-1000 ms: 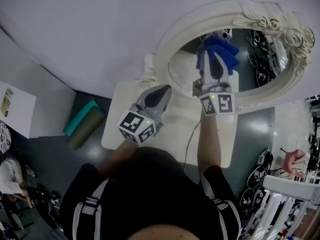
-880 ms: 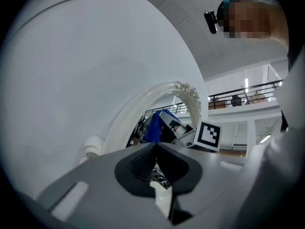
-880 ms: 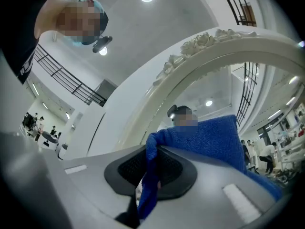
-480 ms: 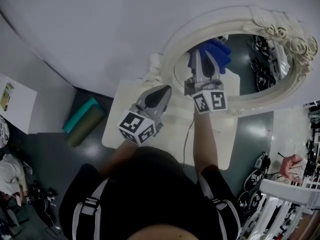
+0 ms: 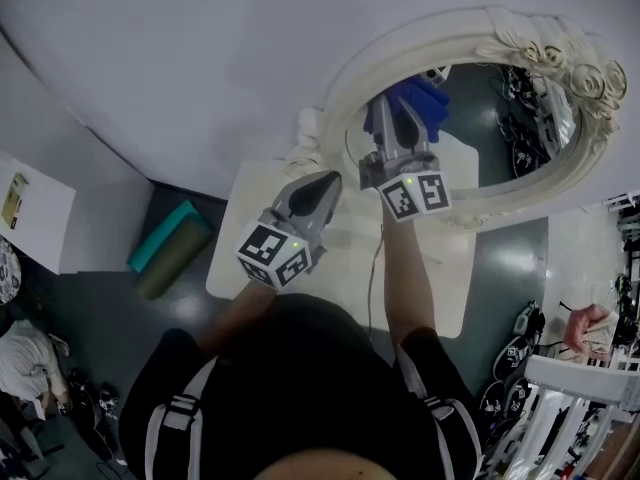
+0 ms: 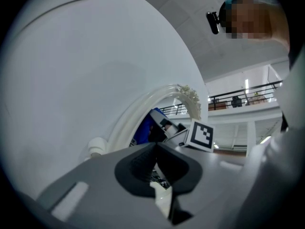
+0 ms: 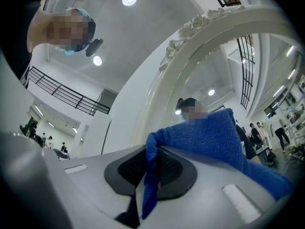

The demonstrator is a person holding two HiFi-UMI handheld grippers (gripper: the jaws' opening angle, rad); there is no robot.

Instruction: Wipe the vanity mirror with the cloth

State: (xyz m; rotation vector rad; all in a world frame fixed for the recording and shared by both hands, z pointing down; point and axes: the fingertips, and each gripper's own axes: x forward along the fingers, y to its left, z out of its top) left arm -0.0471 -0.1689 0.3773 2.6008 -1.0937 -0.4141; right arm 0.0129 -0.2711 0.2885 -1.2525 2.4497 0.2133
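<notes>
An oval vanity mirror (image 5: 520, 118) in an ornate cream frame (image 5: 345, 88) stands on a white table against the wall. My right gripper (image 5: 395, 113) is shut on a blue cloth (image 5: 410, 103) and presses it against the left part of the glass. In the right gripper view the blue cloth (image 7: 209, 137) is pinched between the pads and spreads toward the mirror frame (image 7: 200, 56). My left gripper (image 5: 320, 183) hangs shut and empty over the table, left of the mirror. The left gripper view shows the frame (image 6: 143, 113), the cloth (image 6: 145, 130) and the right gripper's marker cube.
The white table (image 5: 240, 238) carries the mirror. A teal mat roll (image 5: 165, 233) and a darker roll (image 5: 170, 258) lie on the floor at left. Shoes (image 5: 515, 348) and a white rack (image 5: 580, 388) stand at right. A white wall (image 5: 200, 58) rises behind.
My right gripper has slid the blue cloth leftward across the glass, toward the frame's left edge. The left gripper has stayed where it was.
</notes>
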